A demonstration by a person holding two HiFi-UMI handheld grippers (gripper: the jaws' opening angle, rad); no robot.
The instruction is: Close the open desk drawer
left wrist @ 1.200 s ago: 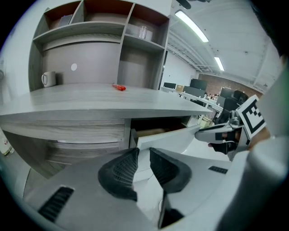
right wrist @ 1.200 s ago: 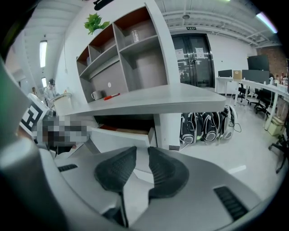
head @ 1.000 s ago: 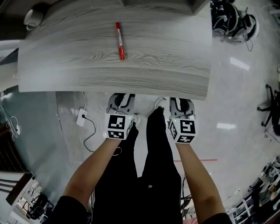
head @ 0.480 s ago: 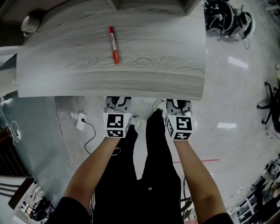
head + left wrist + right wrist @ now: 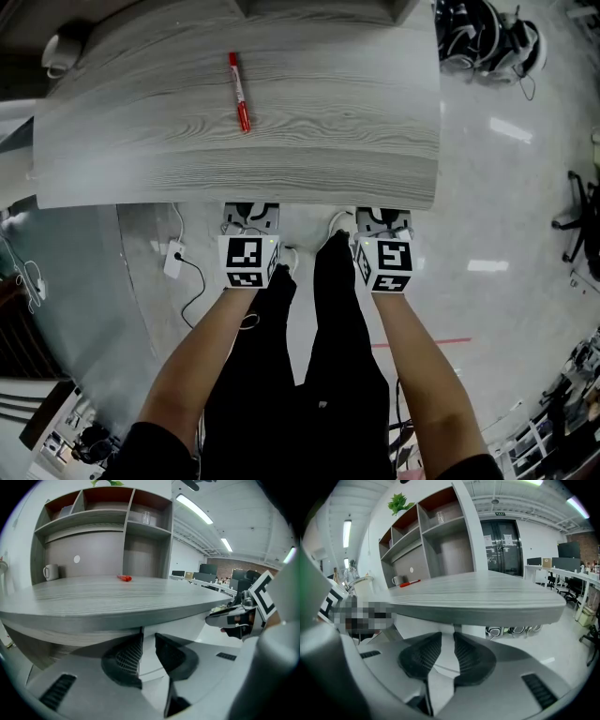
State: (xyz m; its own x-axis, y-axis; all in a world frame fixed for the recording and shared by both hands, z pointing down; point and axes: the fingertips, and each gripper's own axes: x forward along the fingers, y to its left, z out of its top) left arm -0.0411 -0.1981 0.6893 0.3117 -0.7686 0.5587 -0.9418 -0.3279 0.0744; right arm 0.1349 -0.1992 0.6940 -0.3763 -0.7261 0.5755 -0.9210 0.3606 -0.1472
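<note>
Both forearms are being held out side by side at the lower centre of the head view. The left gripper point(image 5: 250, 214) and the right gripper point(image 5: 382, 217) are being pointed at the near edge of the desk point(image 5: 281, 141), and their tips are being covered by that edge. Each pair of jaws is being held slightly apart, with only a narrow gap and nothing gripped. The drawer point(image 5: 183, 623) is being hidden in the head view. It is being glimpsed only as a white panel just under the desktop, mid-frame in both gripper views. Whether it is being touched, or is pushed fully in, cannot be told. A red marker point(image 5: 238, 92) is lying on the desk at the upper centre.
</note>
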